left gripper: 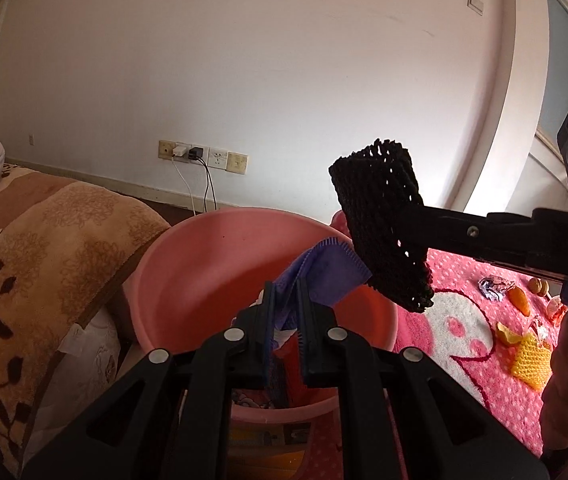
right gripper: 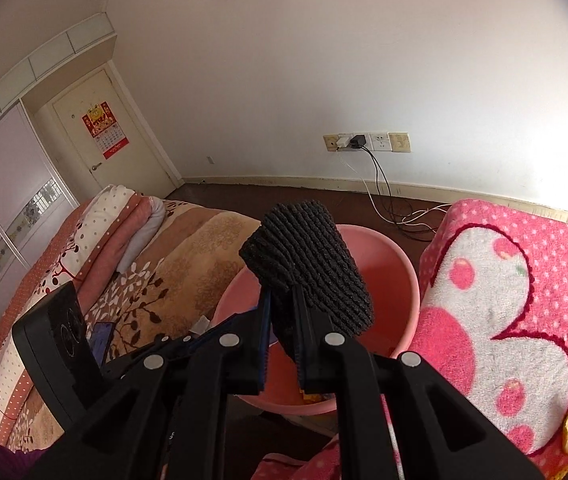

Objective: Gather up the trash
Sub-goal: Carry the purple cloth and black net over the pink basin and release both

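My left gripper (left gripper: 286, 294) is shut on a purple wrapper (left gripper: 326, 276) with a serrated edge and holds it over a pink basin (left gripper: 204, 272). From the right comes my right gripper (left gripper: 416, 222), shut on a black foam net (left gripper: 380, 224) that hangs above the basin's right rim. In the right wrist view the right gripper (right gripper: 284, 296) pinches the same black foam net (right gripper: 316, 264) over the pink basin (right gripper: 388, 280). The left gripper's body shows at the lower left there, its fingertips hidden behind my right finger.
On the pink cartoon blanket (left gripper: 464, 320) lie orange peel (left gripper: 520, 300), a yellow foam net (left gripper: 532, 360), a crumpled foil wrapper (left gripper: 492, 288) and a walnut (left gripper: 540, 285). A bed with a brown floral blanket (left gripper: 44, 260) stands left of the basin. Cables (right gripper: 384, 192) trail from wall sockets.
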Demonstrator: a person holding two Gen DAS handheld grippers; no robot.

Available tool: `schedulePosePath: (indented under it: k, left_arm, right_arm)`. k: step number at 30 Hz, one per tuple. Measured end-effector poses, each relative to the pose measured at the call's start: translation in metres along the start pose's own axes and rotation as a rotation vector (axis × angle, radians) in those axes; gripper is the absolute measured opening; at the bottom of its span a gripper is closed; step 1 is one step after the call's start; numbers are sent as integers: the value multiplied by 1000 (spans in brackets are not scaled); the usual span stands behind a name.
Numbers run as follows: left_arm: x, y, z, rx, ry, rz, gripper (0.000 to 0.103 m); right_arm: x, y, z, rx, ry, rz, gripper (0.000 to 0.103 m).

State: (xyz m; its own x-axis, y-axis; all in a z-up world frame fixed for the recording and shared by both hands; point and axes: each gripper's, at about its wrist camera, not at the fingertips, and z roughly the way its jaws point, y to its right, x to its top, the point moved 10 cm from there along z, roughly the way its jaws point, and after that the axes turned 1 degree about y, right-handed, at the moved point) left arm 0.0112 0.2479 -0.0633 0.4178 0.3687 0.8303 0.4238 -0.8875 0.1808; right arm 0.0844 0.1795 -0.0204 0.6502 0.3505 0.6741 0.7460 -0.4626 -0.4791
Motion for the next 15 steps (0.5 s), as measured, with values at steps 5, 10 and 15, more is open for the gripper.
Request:
schedulePosePath:
  k: [5, 10, 15]
  left_arm:
    - [-1, -10, 0, 16, 2, -22, 10]
    - [-4, -17, 0, 25, -4, -29, 16]
    - [-5, -18, -1, 27, -8, -39, 38]
  right_arm:
    - [-3, -1, 12, -10, -11, 0, 10]
    - [-5, -2, 20, -18, -23, 3, 10]
    - [-5, -3, 23, -26, -24, -2, 13]
